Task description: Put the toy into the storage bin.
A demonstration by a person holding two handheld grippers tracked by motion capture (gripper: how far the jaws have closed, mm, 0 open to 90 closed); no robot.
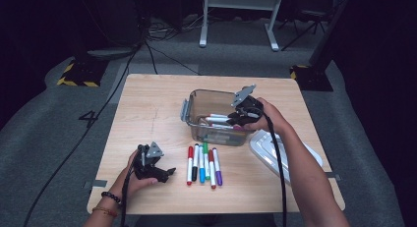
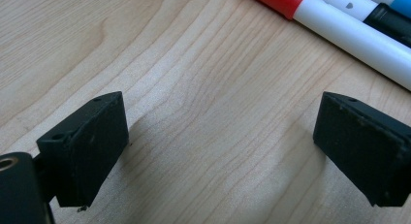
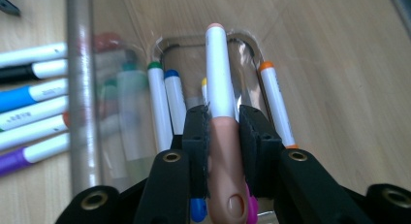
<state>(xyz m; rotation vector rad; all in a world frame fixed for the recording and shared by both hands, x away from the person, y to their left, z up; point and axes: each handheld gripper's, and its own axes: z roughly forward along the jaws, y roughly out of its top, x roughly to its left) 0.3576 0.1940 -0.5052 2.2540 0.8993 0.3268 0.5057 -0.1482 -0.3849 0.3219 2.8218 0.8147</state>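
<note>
The pink pen [image 3: 224, 151] is pinched tight in the right gripper [image 3: 225, 136], over the clear box [image 1: 194, 97] where other pens lie. Keep it level, go down slowly, miss the wall. The left gripper [image 2: 218, 151] rests wide open on the table [image 1: 147, 109], holding nothing.

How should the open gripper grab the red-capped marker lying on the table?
Grip the red-capped marker across its white barrel near the middle, coming straight down with the left gripper. It lies flat at the left end of the row, so its left side is free; the black-capped marker sits close on its right, leaving little room for a jaw.
</note>
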